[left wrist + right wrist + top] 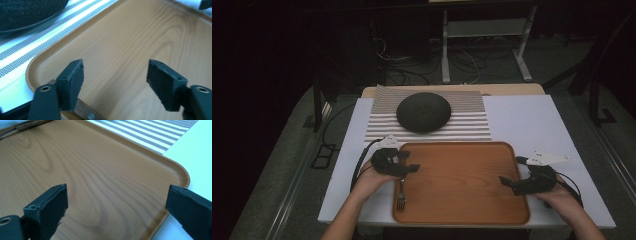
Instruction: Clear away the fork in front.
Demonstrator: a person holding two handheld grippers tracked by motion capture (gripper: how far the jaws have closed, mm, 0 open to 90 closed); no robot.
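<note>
- Tray (pixel 462 185): a wooden tray, orange-brown with a clear swirling grain, rounded corners and a low raised rim; it lies flat in the lower middle of the high view, on the white table (pixel 522 120).
- A fork (pixel 402 196) lies along the tray's left edge in the high view, tines toward the bottom of the frame; its wooden handle with a metal rivet (pixel 85 111) shows at the bottom of the left gripper view, beneath the jaws.
- Left gripper (pixel 411 162) is held at the tray's upper-left corner, above the fork's handle; in the left gripper view its two black jaws stand well apart with bare tray between them, clamped on nothing.
- Right gripper (pixel 507 183) sits at the tray's right edge, in the lower right of the high view; its jaws are spread wide, one over the wood, the other out past the rim over the white table.
- Above the tray in the frame lies a striped grey-and-white mat (pixel 472 117), its near edge just beside the tray's far rim.
- A dark, dome-shaped textured thing (pixel 423 112) rests on the mat, upper middle of the frame.
- The table's white top has a light wooden edge at the far side.
- The room beyond is dim: grey floor, white table legs (pixel 445 50) and loose cables (pixel 407 70) at the top of the frame.
</note>
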